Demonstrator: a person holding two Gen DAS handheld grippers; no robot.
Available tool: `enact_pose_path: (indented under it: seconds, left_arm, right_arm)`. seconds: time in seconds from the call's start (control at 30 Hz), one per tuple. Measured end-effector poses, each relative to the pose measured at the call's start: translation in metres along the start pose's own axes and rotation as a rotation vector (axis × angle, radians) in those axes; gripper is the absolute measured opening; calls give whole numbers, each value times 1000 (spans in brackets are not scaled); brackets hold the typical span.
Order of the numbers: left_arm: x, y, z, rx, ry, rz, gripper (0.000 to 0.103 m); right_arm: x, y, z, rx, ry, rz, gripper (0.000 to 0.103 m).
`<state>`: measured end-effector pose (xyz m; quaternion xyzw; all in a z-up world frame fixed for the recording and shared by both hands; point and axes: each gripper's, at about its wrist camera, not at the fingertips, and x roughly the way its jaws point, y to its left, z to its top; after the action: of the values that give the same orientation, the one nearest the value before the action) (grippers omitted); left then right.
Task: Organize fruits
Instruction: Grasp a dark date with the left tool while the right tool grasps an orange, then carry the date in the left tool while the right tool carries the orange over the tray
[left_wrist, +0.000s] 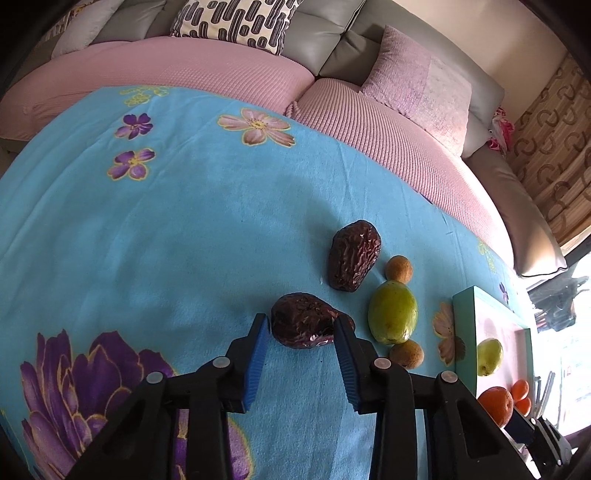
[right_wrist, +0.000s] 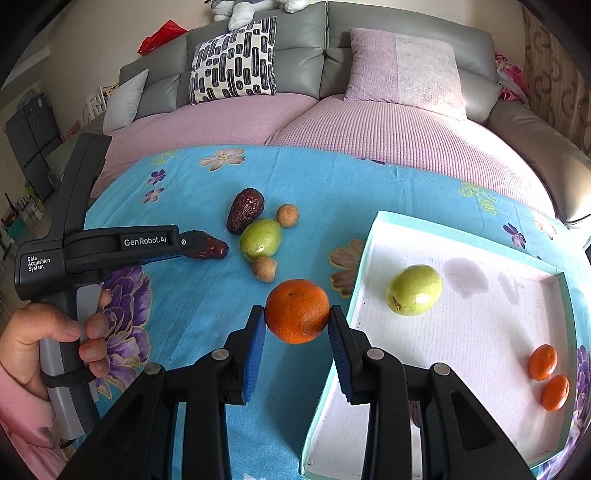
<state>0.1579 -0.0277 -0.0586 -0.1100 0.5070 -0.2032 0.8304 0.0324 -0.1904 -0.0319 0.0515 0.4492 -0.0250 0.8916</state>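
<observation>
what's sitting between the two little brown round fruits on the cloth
A green fruit lies between the two small brown fruits, the far one and the near one, seemingly touching both. The right wrist view shows it best.

Fuzzy matt cloth (right_wrist: 314, 192) covers the desk; dates (left_wrist: 352, 256) look wrinkled, slightly glossy; the orange (right_wrist: 297, 312) is dimpled; fingers (left_wrist: 258, 363) carry ribbed blue pads; sofa (right_wrist: 295, 51) backs smooth leather.

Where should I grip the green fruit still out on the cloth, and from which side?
Take the green fruit across its narrower middle, coming from above. A small brown fruit sits at its far end, another at its near end, and a wrinkled date lies close on its left, so a low side approach would likely knock them. Its right flank looks clear.
</observation>
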Motion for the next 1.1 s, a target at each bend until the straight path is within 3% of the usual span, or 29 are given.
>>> enact_pose_path:
  seconds: [0.37, 0.73, 1.1]
  left_arm:
    - [-1, 1, 2, -12, -15, -16, 34]
    - [-31, -7, 8, -16, -61, -55, 32]
    - [-79, -43, 7, 59, -151, -107, 32]
  right_arm:
    - [-2, -2, 0, 3, -5, 2, 36]
    - [-13, -14, 0, 35, -28, -11, 36]
    - [-43, -76, -11, 196, -37, -110, 36]
